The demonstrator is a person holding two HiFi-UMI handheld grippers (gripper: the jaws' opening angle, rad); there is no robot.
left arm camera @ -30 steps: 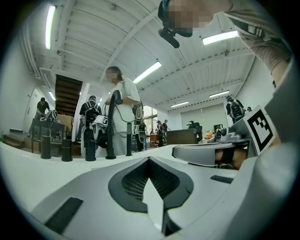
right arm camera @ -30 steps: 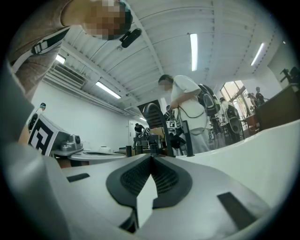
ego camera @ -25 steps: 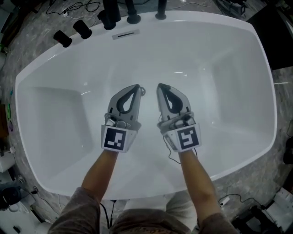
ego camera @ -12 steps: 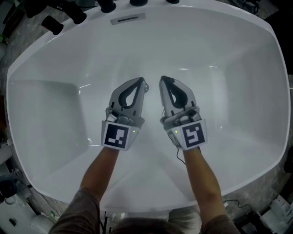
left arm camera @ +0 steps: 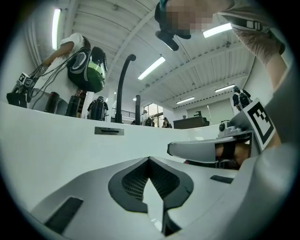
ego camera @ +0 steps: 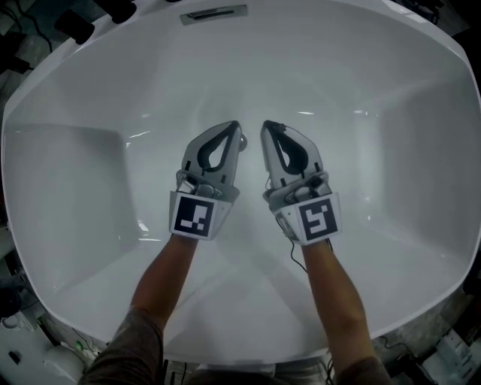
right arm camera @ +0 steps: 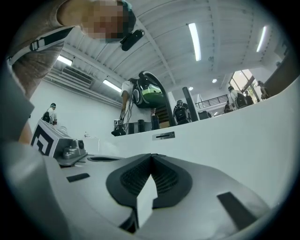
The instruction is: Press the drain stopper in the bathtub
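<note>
In the bathtub [ego camera: 75, 173], the drain stopper [ego camera: 243, 140] glints — small

Readable text: none in any view; no words, brands or numbers can be made out.
Left gripper [ego camera: 237, 132] cube: a black-and-white square marker [ego camera: 192, 217] faces the head camera; it is a block pattern, not lettering.
Right gripper [ego camera: 268, 128] cube: a second square marker [ego camera: 316, 220] of the same kind with a different block pattern, also without letters or digits.
Overflow plate [ego camera: 213, 13] on the bathtub [ego camera: 421, 150] wall: a plain slot, with no print that can be made out.
Background of both gripper views: too small and blurred to show any legible sign.
</note>
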